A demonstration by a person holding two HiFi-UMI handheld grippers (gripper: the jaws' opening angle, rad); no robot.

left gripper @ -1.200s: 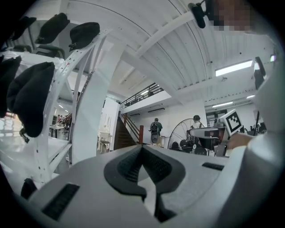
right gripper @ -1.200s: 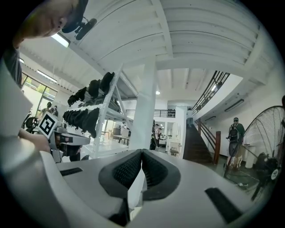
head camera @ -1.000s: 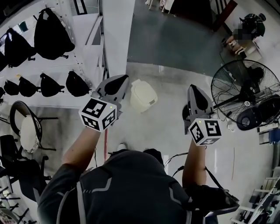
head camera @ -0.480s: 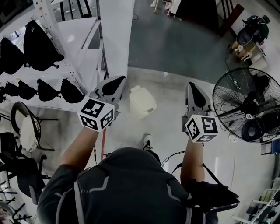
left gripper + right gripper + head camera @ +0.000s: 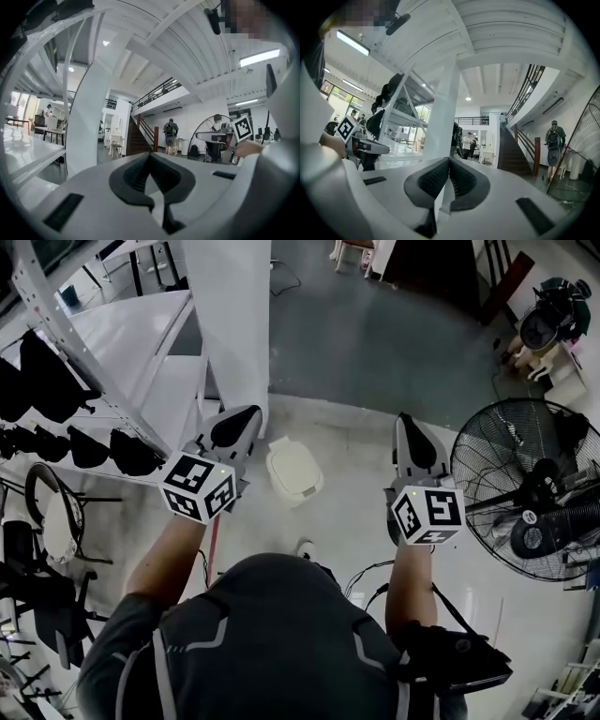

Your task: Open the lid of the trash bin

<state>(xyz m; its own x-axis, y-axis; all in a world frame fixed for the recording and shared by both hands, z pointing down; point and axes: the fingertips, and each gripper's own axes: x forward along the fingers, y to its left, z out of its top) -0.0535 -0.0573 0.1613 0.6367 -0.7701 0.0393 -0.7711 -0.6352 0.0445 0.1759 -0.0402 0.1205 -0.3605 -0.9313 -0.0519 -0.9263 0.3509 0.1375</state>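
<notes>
A cream trash bin [image 5: 294,471] with its lid down stands on the pale floor, seen from above in the head view between my two grippers. My left gripper [image 5: 251,414] is held up to the bin's left, jaws shut with nothing in them. My right gripper [image 5: 404,420] is raised to the bin's right, also shut and empty. Both are well above the bin and apart from it. In the gripper views the left gripper [image 5: 150,155] and the right gripper [image 5: 449,161] point out level into a hall; the bin is not seen there.
A white pillar [image 5: 230,324] and a white rack [image 5: 103,381] hung with black bags [image 5: 131,454] stand left of the bin. A large floor fan [image 5: 525,486] is at the right. A person [image 5: 544,324] sits at the far right. A staircase [image 5: 513,152] lies ahead.
The bin has slid down and left in the head view as the person stepped forward. Both grippers kept their pose, shut and raised.
</notes>
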